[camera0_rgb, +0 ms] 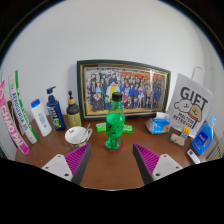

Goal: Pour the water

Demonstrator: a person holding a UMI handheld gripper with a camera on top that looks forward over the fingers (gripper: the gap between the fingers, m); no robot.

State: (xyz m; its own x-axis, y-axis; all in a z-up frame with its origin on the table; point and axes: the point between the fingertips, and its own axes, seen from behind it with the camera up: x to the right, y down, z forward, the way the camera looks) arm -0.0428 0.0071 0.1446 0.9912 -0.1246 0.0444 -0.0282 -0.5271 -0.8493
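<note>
Holding our gripper (110, 160) with its 2 fingers spread apart and empty, we see the green bottle (115, 124) upright on the table (110, 172) just ahead, probably light, smooth and slippery, best squeezed around its mid-body below the neck.
</note>
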